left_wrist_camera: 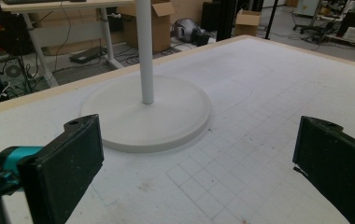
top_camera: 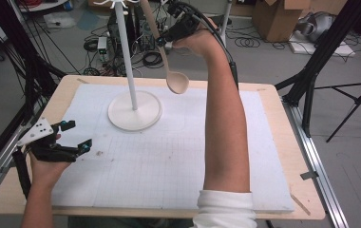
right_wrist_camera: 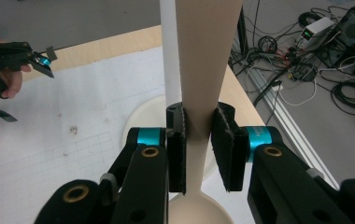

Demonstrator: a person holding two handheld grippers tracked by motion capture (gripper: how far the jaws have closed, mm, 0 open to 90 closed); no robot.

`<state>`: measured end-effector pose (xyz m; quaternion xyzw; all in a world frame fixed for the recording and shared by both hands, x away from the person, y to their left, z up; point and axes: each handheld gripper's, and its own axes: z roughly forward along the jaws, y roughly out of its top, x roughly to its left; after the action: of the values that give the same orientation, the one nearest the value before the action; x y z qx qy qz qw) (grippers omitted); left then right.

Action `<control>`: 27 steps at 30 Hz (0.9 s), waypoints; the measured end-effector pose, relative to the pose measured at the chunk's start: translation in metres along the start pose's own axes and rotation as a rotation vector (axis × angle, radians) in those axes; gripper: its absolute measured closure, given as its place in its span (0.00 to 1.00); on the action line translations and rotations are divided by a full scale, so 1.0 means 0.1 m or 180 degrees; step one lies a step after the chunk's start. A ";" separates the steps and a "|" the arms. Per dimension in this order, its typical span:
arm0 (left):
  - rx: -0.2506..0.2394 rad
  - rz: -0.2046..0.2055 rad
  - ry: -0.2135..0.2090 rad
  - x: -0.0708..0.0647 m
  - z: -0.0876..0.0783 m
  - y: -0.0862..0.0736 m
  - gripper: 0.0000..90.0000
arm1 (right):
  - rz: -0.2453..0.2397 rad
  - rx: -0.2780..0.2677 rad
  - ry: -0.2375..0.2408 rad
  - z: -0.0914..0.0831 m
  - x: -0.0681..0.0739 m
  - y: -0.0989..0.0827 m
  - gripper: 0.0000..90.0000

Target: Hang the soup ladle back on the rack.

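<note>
Item: beige spoon, held aloft beside white stand.
Near, at 8 o'clock on my mat, the left gripper rests low, jaws spread wide, nothing between them. Farther, at 12 o'clock, the stand (round base, thin pole). Beyond it my right gripper pinches the spoon by its handle, bowl hanging downward above the table's far edge.

No legible text anywhere, perhaps from the blur.

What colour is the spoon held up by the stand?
Pale beige, plain, no pattern. The spoon shows best in the high view.
</note>
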<state>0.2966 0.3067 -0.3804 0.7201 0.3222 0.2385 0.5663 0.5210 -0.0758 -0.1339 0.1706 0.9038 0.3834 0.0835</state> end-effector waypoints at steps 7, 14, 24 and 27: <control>-0.0027 -0.0001 0.0008 0.00 -0.02 0.01 0.02 | -0.0019 0.0079 0.0014 0.02 0.01 0.02 0.85; -0.0042 0.0006 0.0007 0.00 -0.03 0.02 0.02 | -0.0074 0.0156 0.0052 0.09 0.02 0.02 0.85; -0.0061 -0.0010 0.0020 0.01 -0.05 0.02 0.02 | -0.0054 0.0116 0.0045 0.02 0.03 0.04 0.85; -0.0047 -0.0011 0.0013 0.01 -0.04 0.01 0.02 | -0.0005 0.0091 0.0044 -0.04 -0.01 0.02 0.85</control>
<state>0.2945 0.3096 -0.3781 0.7149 0.3229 0.2414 0.5713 0.5210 -0.0776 -0.1298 0.1684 0.9099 0.3716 0.0751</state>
